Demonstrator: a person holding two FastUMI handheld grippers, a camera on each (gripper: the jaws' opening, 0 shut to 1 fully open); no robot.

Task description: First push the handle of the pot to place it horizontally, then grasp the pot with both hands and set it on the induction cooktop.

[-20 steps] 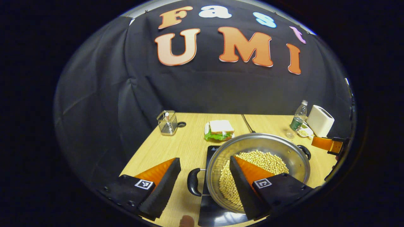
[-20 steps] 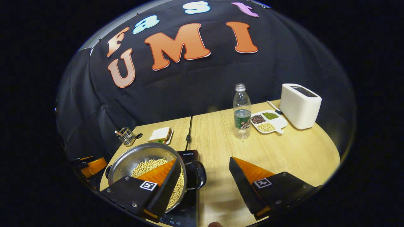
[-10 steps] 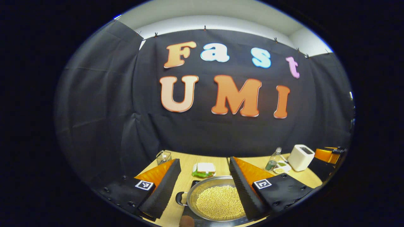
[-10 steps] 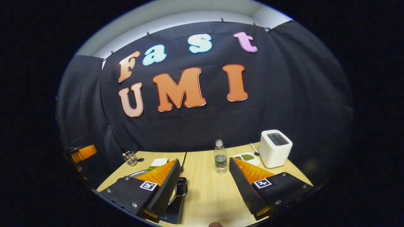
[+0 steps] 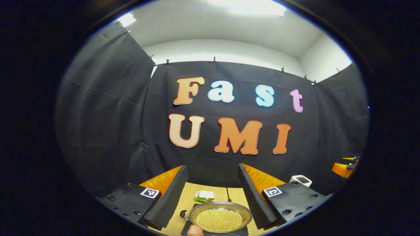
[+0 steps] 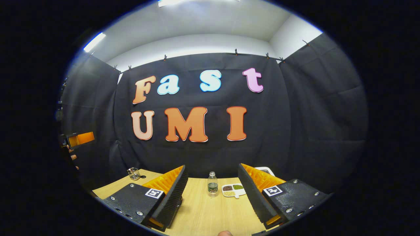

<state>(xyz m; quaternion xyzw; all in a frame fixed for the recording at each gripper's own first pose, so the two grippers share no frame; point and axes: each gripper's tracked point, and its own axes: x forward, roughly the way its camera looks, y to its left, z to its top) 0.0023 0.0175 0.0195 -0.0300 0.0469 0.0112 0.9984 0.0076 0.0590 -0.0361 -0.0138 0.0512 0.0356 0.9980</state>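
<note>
Recording booth; black cloth wall (image 6: 311,114) clipped up behind wooden table (image 6: 210,213).

The left gripper (image 5: 212,178) has its 2 fingers wide apart, holding nothing. Between and below them sits the pot (image 5: 220,217) of beans on the cooktop (image 5: 242,232). Beyond the pot lies a sandwich (image 5: 204,196).

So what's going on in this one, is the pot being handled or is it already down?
Nobody is holding the pot right now. It sits full of pale beans on the dark induction cooktop, one side handle pointing sideways. The left tongs are open and raised well above it, gripping nothing. The right tongs are open too, up over bare table facing a water bottle and a divided dish. Judging by that, the placing looks done.
</note>
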